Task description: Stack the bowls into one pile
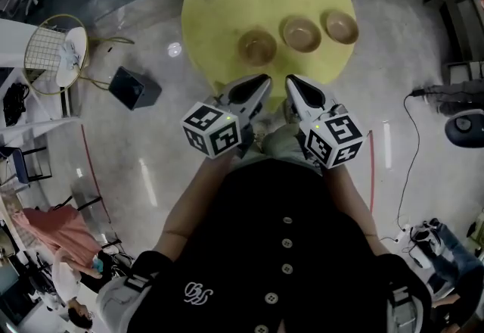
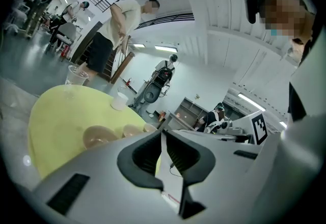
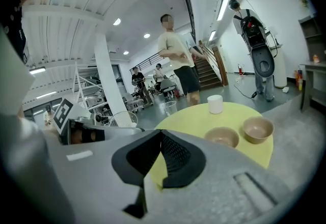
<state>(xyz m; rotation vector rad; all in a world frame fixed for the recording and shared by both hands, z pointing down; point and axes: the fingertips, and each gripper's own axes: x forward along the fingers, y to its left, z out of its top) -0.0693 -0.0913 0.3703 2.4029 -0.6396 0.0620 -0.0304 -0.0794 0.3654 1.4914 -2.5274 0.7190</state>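
Yellow table (image 1: 227, 14) holds three empty bowls (image 1: 301, 32), unstacked; left gripper (image 1: 265, 82) and right gripper (image 1: 290, 82) closed, empty

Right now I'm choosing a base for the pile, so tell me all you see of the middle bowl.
The middle bowl is round, plain, tan, matte, perhaps wood or ceramic. It stands upright and empty on the yellow table, in a row between the left bowl and the right bowl, close to each but seemingly not touching. The left gripper and right gripper are well short of it.
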